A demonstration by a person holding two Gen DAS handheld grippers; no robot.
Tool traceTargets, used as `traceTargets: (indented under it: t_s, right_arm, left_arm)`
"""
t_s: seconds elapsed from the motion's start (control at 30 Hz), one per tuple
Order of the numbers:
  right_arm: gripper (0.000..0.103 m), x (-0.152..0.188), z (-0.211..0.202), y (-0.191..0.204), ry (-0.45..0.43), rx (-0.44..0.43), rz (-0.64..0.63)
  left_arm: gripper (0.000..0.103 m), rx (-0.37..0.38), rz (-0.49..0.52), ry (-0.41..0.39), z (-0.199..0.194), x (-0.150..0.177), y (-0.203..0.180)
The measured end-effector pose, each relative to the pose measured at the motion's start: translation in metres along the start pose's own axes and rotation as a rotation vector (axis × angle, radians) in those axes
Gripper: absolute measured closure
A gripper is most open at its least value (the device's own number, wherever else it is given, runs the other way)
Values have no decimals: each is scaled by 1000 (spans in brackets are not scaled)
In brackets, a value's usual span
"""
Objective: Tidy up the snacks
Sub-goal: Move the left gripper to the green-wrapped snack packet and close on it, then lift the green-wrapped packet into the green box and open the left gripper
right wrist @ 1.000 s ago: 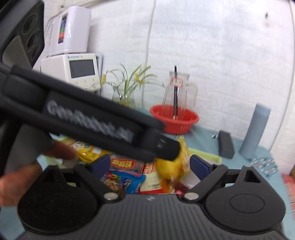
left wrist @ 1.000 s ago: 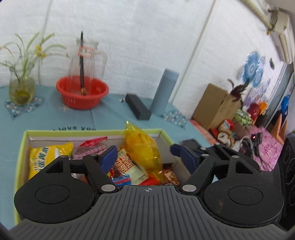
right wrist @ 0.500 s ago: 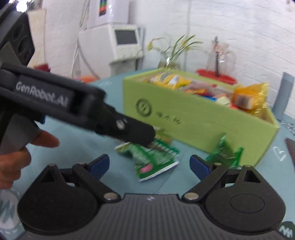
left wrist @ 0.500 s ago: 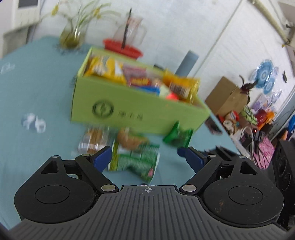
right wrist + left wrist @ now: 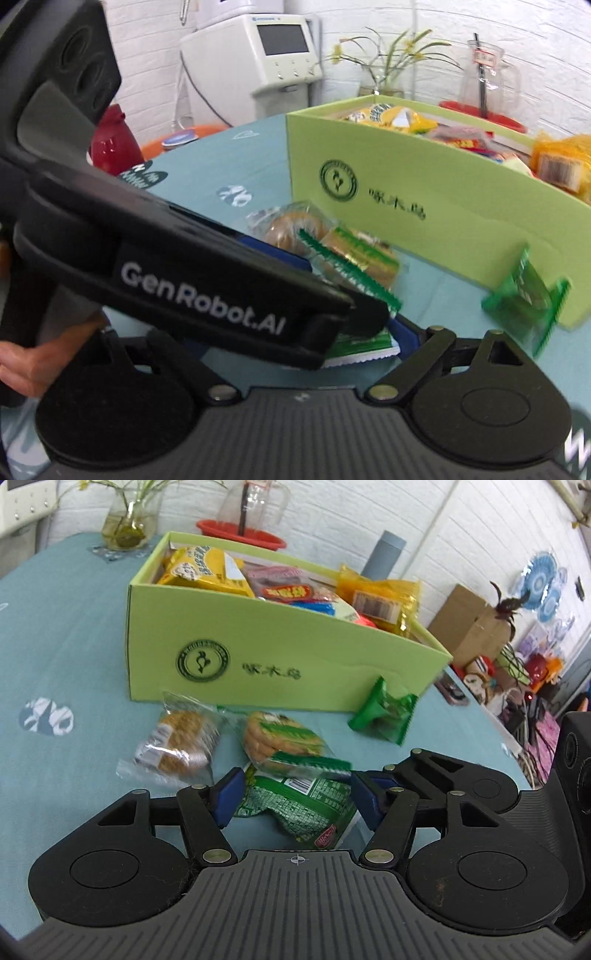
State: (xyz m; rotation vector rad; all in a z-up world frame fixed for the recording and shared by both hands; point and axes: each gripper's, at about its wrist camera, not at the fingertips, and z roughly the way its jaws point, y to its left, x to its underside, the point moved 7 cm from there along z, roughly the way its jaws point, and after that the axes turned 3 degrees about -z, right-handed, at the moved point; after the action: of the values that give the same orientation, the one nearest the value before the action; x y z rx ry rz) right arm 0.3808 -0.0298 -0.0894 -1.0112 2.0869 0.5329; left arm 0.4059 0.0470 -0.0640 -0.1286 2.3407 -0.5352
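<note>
Left tongs [image 5: 297, 799]: at the lower middle of the left wrist view we see the blue pads on either side of the green snack packet [image 5: 306, 808]. The jaws have just been closing, and both pads look to be at the packet's edges; we cannot tell whether they press on it.
Green snack packet: it lies flat on the surface [image 5: 62, 653], low in the frame, its upper end under a packet of round biscuits [image 5: 284, 744].
Right tongs [image 5: 295, 343]: in the right wrist view the left tool crosses the lower left and hides the left pad. Only part of the right blue pad [image 5: 404, 338] shows, with the packet's white edge beside it. We cannot tell from this view how wide they stand.
Hand [image 5: 22, 369]: fingers show at the lower left edge of the right wrist view, around the left tool's grip.
Clear-wrapped cake [image 5: 177, 744]: left of the biscuits, just beside them, in the middle of the left wrist view.
Small green packet [image 5: 386, 710]: right of centre, leaning against the box wall.
Green box [image 5: 280, 653]: in the upper middle, behind the loose packets, open on top and filled with yellow, red and orange snack bags.
Behind the box: a red basket [image 5: 240, 535], a glass jug and a vase of flowers along the upper edge.
</note>
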Motion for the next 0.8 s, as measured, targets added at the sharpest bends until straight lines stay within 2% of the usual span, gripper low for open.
traceTargets:
  t_s: [0.2, 0.33, 0.43, 0.53, 0.6, 0.63, 0.73, 0.8]
  right_arm:
    - [10, 33, -37, 35, -11, 37, 37]
    - [10, 55, -61, 59, -25, 121, 70]
    - [10, 64, -70, 69, -20, 194, 105]
    - [10, 72, -80, 79, -41, 210, 157]
    - [10, 70, -85, 81, -56, 174, 138]
    - [10, 69, -86, 81, -66, 182, 111]
    - [10, 66, -77, 74, -33, 244, 75]
    - [10, 66, -69, 75, -28, 221, 71]
  left_arm:
    - [56, 36, 62, 32, -32, 50, -25]
    - [53, 47, 144, 28, -53, 82, -41]
    - [50, 26, 189, 13, -62, 96, -48]
    - [49, 5, 155, -14, -74, 99, -46]
    - [44, 35, 100, -28, -86, 97, -40]
    - [40, 56, 71, -33, -92, 98, -38]
    - [40, 97, 14, -25, -97, 97, -33]
    - [40, 91, -14, -24, -98, 95, -30]
